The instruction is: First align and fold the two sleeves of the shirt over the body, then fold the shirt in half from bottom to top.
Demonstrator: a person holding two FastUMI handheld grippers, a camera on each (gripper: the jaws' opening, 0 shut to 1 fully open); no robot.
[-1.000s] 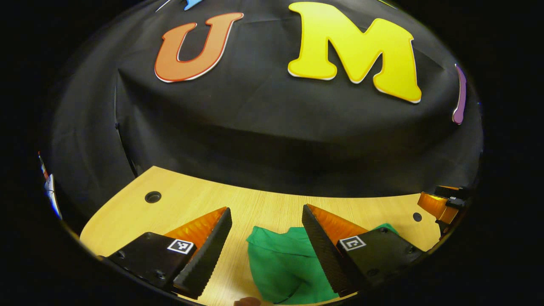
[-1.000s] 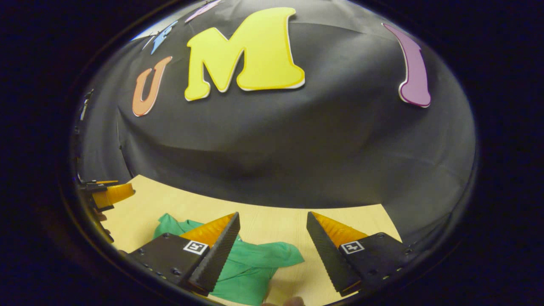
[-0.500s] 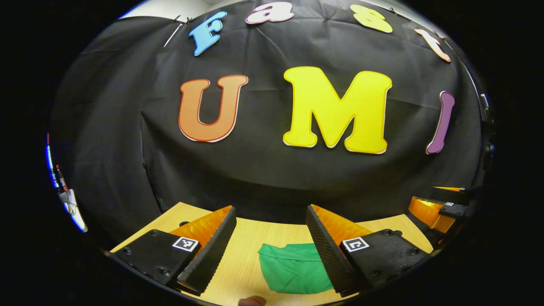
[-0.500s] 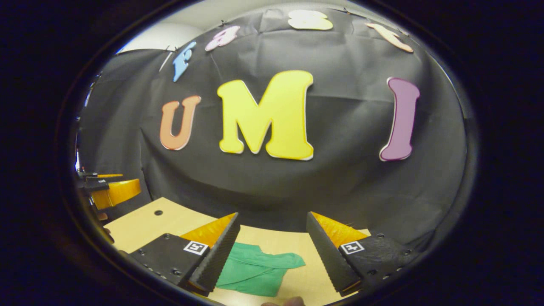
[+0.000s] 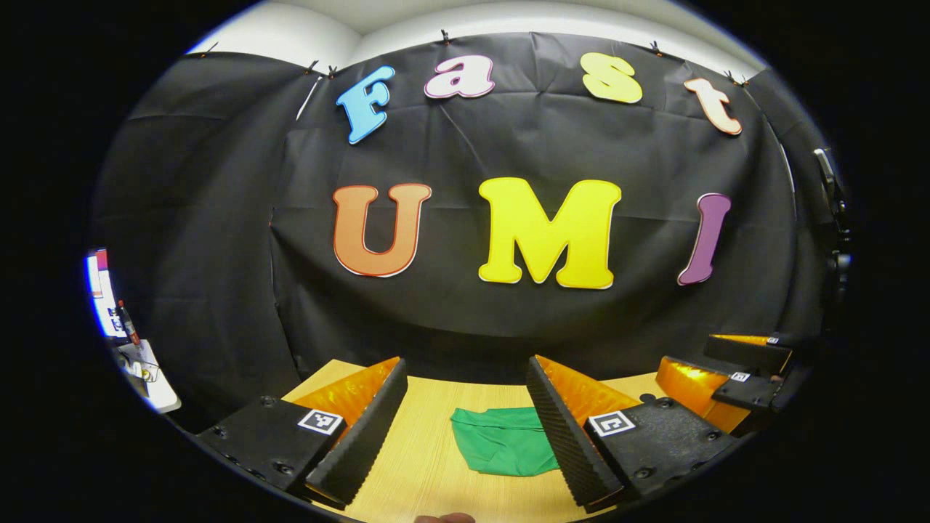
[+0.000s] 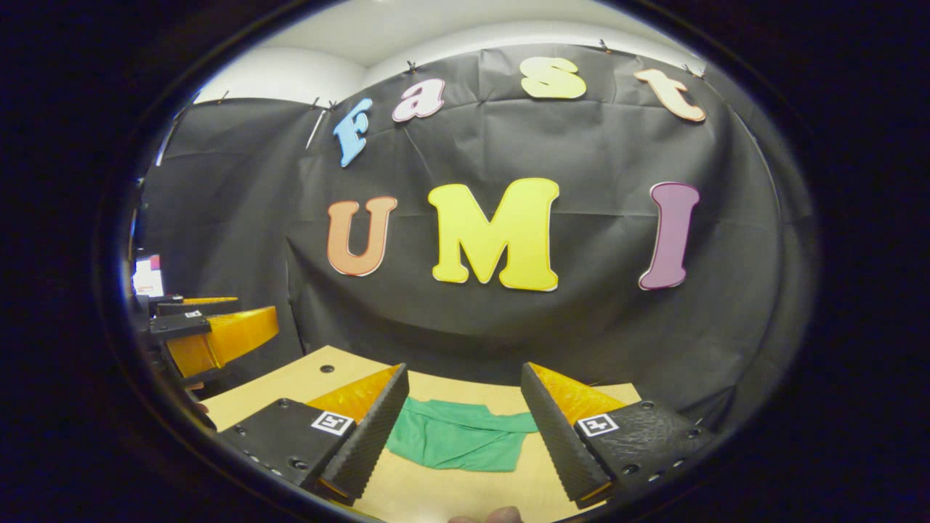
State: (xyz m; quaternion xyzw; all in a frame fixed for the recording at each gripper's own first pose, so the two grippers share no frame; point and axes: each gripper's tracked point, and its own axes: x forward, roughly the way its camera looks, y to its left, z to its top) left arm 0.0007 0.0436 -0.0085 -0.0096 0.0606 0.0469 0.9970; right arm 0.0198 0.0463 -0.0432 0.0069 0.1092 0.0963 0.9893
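Hovering above a folded green shirt, both grippers empty

Holding nothing, the left gripper [image 5: 461,407] hangs above the wooden table [image 5: 425,465] with its two fingers spread wide apart; the gap between them frames the far part of the tabletop. Each finger carries a small square marker on its body. In the left gripper view the green shirt [image 5: 501,449] lies flat on the table, seen between the fingers and partly hidden behind the right-hand one. It makes a compact bundle with a straight folded edge on its far side (no sleeve sticks out loose from this angle). Neither finger touches the cloth.

The right gripper [image 6: 465,407] is likewise parted, clear of the table and gripping nothing. In the right gripper view the shirt [image 6: 454,442] sits between its fingers, spread a little wider toward the right, with a flap or fold lying across its top edge; whether that flap is a sleeve cannot be told at this size.

Each gripper also shows in the other's view: the right gripper [image 5: 719,374] at the right edge of the left gripper view, the left gripper [image 6: 211,330] at the left edge of the right gripper view, both raised beside the table. A small round hole [image 6: 327,369] marks the table's far left corner. A fingertip [image 6: 498,516] peeks in at the bottom edge of the right gripper view.
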